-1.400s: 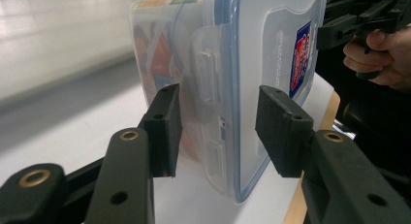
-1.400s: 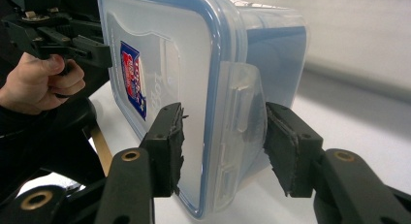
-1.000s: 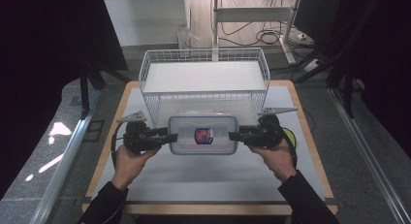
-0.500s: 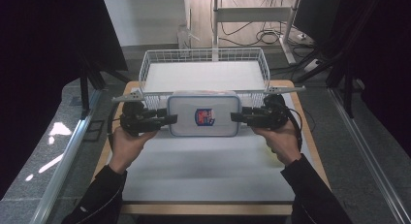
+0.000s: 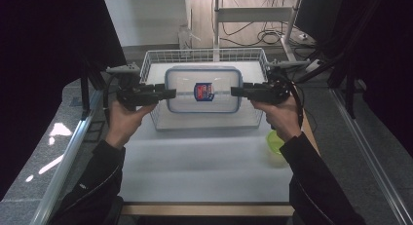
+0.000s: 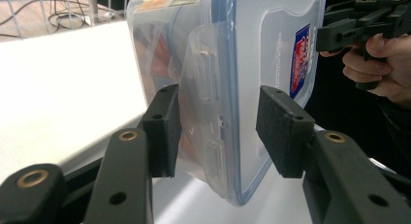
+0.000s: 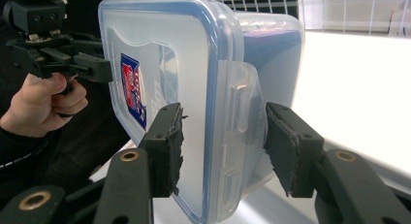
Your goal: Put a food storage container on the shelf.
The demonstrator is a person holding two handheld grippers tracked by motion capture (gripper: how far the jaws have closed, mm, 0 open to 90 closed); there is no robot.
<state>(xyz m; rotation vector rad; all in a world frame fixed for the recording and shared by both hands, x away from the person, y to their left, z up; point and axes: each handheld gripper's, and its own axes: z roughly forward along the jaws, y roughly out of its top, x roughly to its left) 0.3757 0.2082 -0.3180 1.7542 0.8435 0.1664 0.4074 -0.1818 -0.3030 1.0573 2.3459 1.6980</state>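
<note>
In the high view, the lidded plastic container hangs in the air between the left tool and the right tool, clear of the white worktop and over the near part of the wire basket. Judging by this, the lift is done; lowering into the basket and letting go are left. A green bowl sits at the near right. In the left gripper view, the left tool is clamped on the container's end, across lid and latch. In the right gripper view, the right tool grips the opposite end of the container likewise.
</note>
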